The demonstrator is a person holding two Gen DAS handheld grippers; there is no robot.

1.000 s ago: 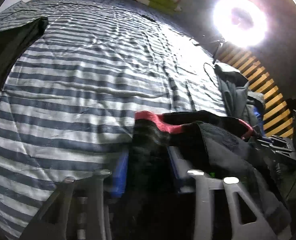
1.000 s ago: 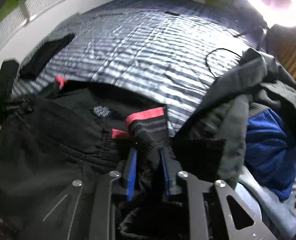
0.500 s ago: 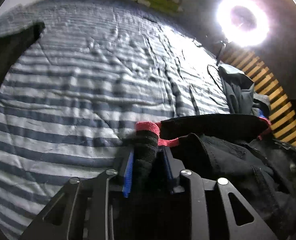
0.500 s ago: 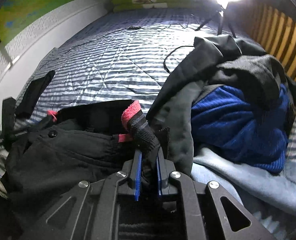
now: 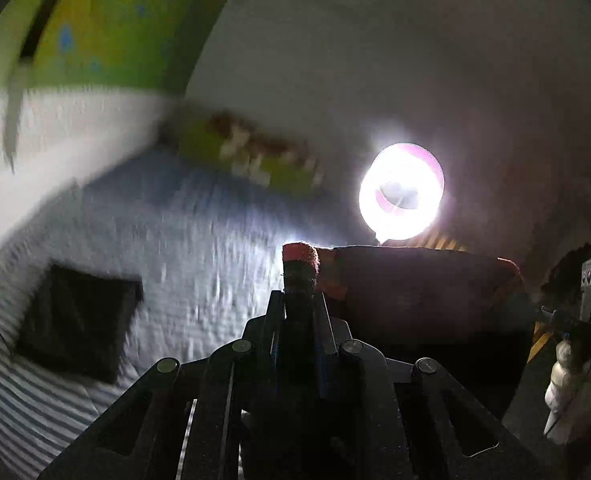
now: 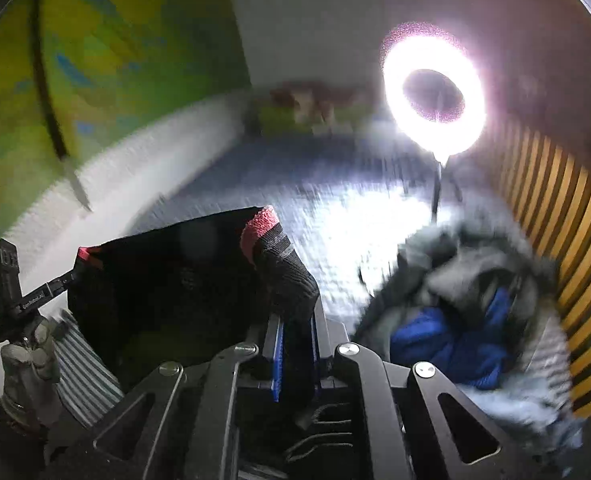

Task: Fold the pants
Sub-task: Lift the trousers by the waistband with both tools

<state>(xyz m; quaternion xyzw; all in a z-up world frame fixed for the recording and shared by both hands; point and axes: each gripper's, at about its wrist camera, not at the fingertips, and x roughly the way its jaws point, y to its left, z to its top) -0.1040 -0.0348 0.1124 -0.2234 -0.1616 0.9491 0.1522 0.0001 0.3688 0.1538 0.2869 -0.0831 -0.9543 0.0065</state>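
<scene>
The black pants (image 5: 415,304) with a red-edged waistband (image 5: 300,254) hang stretched in the air between my two grippers, above the striped bed (image 5: 195,260). My left gripper (image 5: 299,300) has one end of the waistband between its fingers, and its jaws are closing on it. In the right wrist view my right gripper (image 6: 295,320) is shut on the other end of the waistband (image 6: 261,224), with the pants (image 6: 167,280) spreading to the left. At that far corner the left gripper's body (image 6: 7,280) shows, held by a gloved hand (image 6: 31,360). The pant legs hang below, out of view.
A bright ring light (image 6: 435,92) on a stand glares from the far right of the bed. A pile of grey and blue clothes (image 6: 455,320) lies by the slatted wooden wall (image 6: 555,220). A dark folded garment (image 5: 75,320) rests on the bed's left side. Green pillows (image 5: 255,152) lie at the head.
Both grippers have risen sharply with the waistband, lifting the pants off the bed. Both views have tilted up toward the wall and ring light. The left jaws have narrowed on the waistband.
</scene>
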